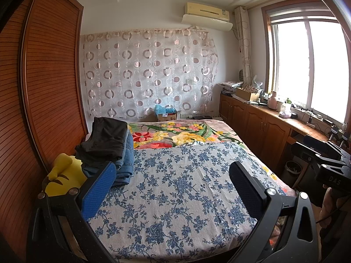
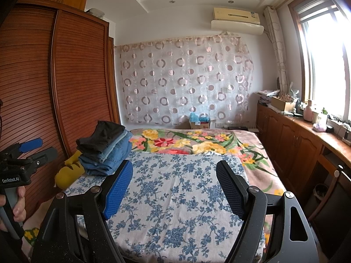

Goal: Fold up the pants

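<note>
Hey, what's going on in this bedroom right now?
A person holds a pair of tongs in each hand above a bed. The left tongs and right tongs are both open and empty, hovering over the blue floral sheet. A stack of folded pants, dark pair on top of jeans, sits at the bed's left edge beside a yellow plush toy. No unfolded pants are visible on the sheet.

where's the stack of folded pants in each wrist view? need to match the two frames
Left wrist: the stack of folded pants sits left of center, on the bed's left edge, just above the left gripper's blue finger.
Right wrist: the stack is again left of center, beyond the right gripper.
Shared landmark: the yellow plush toy lies directly left of the stack in both.
</note>
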Demonstrator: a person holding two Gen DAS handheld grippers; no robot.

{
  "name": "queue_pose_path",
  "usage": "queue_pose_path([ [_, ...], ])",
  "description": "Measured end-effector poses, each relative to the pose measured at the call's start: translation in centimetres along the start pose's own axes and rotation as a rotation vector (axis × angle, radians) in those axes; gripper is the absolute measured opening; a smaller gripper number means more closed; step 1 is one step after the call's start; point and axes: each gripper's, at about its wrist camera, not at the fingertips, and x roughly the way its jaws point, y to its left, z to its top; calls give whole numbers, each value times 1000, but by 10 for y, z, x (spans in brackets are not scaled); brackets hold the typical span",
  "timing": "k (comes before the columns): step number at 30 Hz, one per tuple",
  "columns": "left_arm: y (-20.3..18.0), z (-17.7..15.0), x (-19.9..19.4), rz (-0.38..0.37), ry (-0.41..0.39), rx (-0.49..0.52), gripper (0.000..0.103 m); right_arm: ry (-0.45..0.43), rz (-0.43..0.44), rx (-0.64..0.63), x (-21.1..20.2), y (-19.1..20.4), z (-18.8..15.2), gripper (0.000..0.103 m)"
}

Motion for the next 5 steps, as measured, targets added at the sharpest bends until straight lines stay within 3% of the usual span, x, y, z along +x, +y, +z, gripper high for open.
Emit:
queue_pose_path([
  [5,0,1,0,1,0,0,103,0,0,3,0,0,-1,80],
])
